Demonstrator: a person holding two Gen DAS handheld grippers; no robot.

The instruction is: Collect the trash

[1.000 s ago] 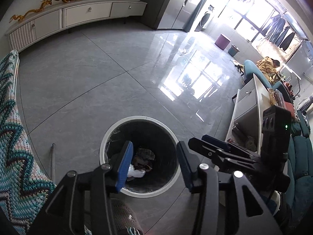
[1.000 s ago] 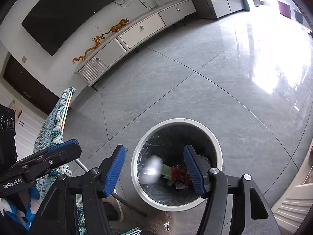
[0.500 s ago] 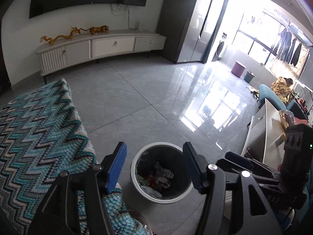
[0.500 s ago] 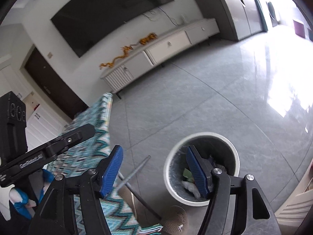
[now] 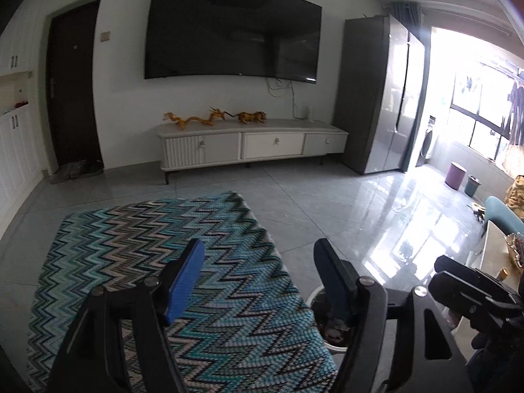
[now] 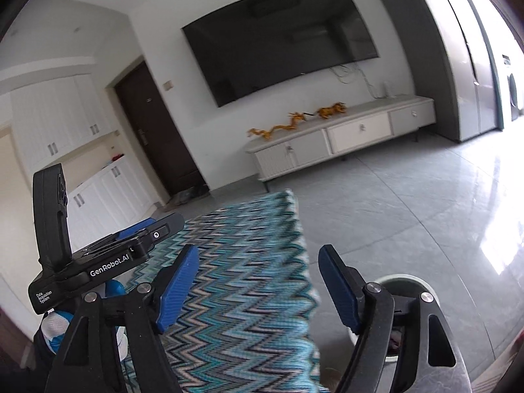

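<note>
The white-rimmed trash bin [image 5: 335, 347] stands on the floor at the lower right of the left wrist view. It is mostly hidden behind a finger, and scraps of trash [image 5: 330, 327] show inside. My left gripper [image 5: 258, 252] hovers above the zigzag blue cloth [image 5: 196, 262]; its jaws are opening with nothing between them. In the right wrist view the bin's rim [image 6: 402, 276] peeks over the right finger. My right gripper [image 6: 258, 258] is also opening and empty, held over the cloth's [image 6: 249, 294] edge. The two grippers are side by side, well above the bin.
A white TV cabinet [image 5: 252, 144] with golden figures stands against the far wall under a large screen. Glossy grey floor tiles [image 5: 327, 203] lie between it and the cloth. A purple stool [image 5: 456, 173] and a teal pail [image 5: 473, 186] sit far right. A gloved hand [image 6: 55, 327] holds the left gripper.
Both grippers have risen and tilted up from over the bin, which has slid to the lower edge. A white scrap dropped into it. Both pairs of jaws have widened.
</note>
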